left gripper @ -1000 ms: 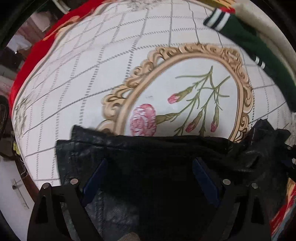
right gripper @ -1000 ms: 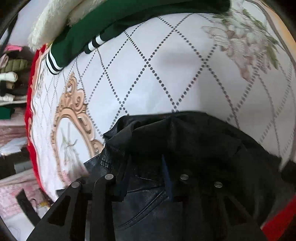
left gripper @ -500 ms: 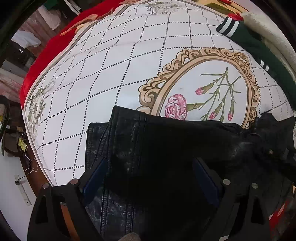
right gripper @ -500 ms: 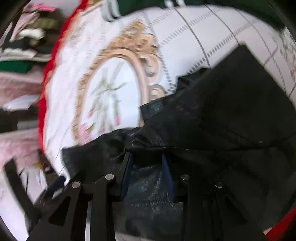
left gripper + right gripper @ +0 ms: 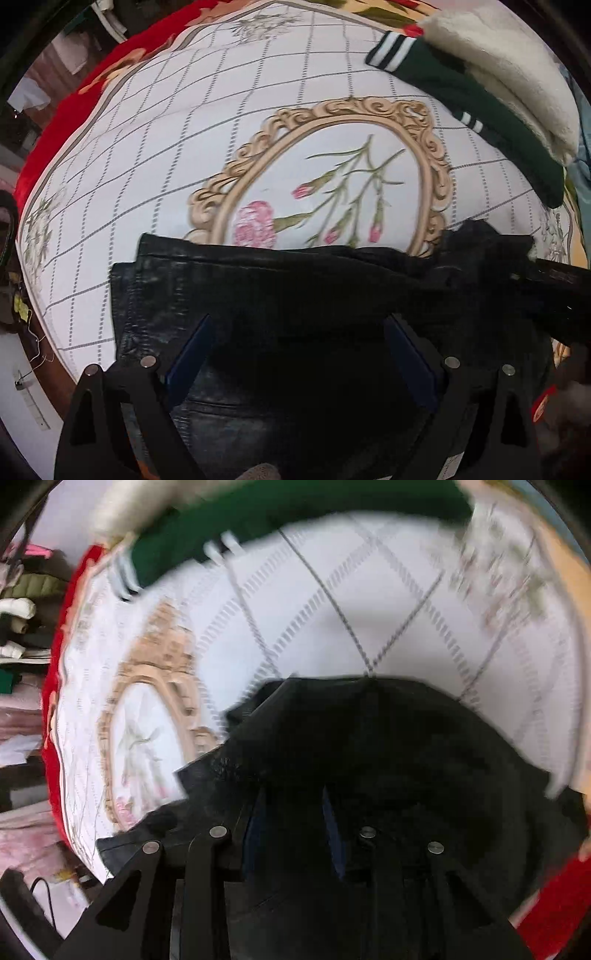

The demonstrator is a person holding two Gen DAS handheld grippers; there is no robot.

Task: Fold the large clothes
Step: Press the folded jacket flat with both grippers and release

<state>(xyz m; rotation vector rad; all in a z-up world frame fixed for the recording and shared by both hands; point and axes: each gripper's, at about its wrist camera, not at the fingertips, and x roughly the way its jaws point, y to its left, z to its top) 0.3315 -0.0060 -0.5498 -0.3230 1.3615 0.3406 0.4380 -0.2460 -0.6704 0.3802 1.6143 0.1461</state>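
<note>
Leather jacket [image 5: 295, 288], black, lies bunched at the bed's [image 5: 147, 155] near edge so you can square it. Your left tongs [image 5: 295, 354] gape wide over it, gripping nothing; your right tongs [image 5: 291, 812] sit narrow, and I cannot tell whether they pinch a fold. Since half a second ago, the raised flap has dropped flatter.

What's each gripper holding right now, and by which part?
Left gripper: open over the black leather garment, holding nothing. Right gripper: fingers narrowed with a fold of that garment between them; which part cannot be told.
</note>
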